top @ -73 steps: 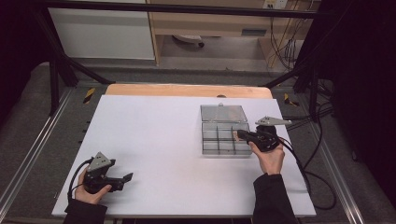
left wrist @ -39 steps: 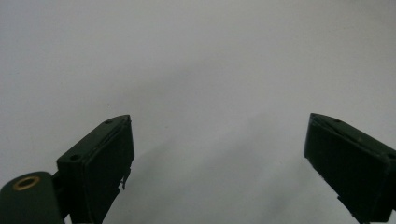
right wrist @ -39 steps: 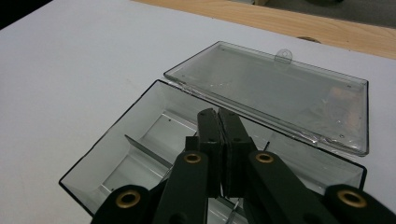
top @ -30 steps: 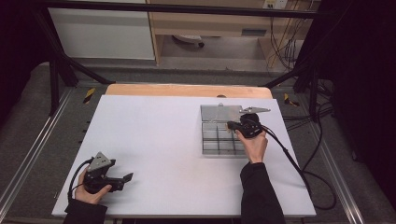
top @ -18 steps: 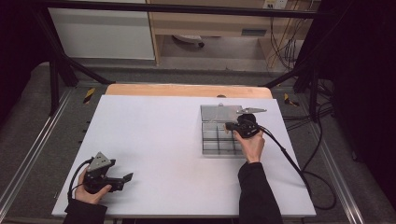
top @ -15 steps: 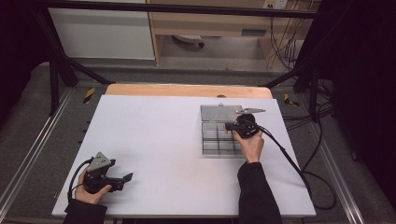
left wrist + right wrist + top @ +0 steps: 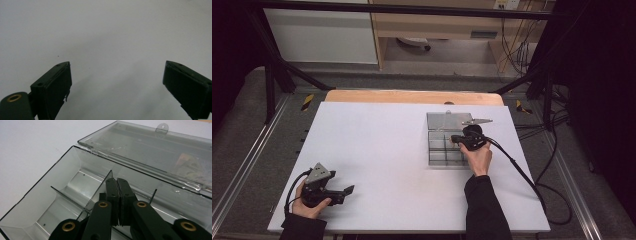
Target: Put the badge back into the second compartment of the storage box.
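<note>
The clear plastic compartment box lies open and empty; right gripper pinched closed over it, left gripper spread wide, idle.

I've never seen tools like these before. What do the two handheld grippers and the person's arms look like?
Both are black devices. The left gripper carries a grey three-cornered plate and has two broad, flat black jaws. The right gripper has brass-coloured rivets on its jaw arms, and a black cable trails from it. The person wears dark long sleeves.
</note>
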`<state>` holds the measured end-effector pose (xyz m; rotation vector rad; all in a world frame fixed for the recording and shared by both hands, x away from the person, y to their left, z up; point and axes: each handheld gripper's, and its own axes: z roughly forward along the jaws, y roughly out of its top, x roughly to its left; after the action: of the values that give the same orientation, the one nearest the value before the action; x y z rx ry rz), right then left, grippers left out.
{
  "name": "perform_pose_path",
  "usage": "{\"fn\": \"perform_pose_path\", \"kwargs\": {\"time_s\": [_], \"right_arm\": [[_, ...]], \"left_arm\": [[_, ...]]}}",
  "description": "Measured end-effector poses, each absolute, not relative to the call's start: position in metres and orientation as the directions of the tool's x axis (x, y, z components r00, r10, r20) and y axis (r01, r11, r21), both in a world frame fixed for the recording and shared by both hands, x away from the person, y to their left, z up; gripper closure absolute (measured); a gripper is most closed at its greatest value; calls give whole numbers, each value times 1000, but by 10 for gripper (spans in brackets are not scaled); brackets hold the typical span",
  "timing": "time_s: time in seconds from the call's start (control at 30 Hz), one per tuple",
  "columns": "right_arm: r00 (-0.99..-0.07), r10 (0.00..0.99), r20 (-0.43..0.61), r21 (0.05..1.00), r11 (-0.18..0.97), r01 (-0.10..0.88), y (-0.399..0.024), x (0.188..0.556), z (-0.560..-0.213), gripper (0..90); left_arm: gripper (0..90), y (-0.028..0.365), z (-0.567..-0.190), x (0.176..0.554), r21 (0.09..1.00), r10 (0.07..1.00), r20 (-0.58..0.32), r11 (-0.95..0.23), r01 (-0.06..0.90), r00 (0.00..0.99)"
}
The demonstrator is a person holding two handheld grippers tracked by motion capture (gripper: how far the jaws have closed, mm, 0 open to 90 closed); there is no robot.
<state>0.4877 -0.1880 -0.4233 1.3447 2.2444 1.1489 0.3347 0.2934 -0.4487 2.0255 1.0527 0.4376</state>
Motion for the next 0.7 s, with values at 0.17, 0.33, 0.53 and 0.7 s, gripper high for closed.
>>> {"fn": "perform_pose_path", "kwargs": {"time_s": [0.17, 0.33, 0.53, 0.7], "right_arm": [[-526, 837, 149, 742, 257, 619, -187, 488, -427, 891], [-528, 835, 158, 737, 256, 626, -185, 488, -429, 890], [-524, 836, 160, 734, 254, 629, -185, 489, -429, 884], [-529, 838, 136, 736, 272, 620, -185, 489, -431, 852]], "left_arm": [[84, 293, -449, 335, 780, 803, -56, -336, 528, 594], [84, 293, -449, 335, 780, 803, -56, -336, 527, 594], [84, 293, -449, 335, 780, 803, -56, -336, 528, 594], [84, 293, -449, 335, 780, 803, -55, -337, 528, 594]]}}
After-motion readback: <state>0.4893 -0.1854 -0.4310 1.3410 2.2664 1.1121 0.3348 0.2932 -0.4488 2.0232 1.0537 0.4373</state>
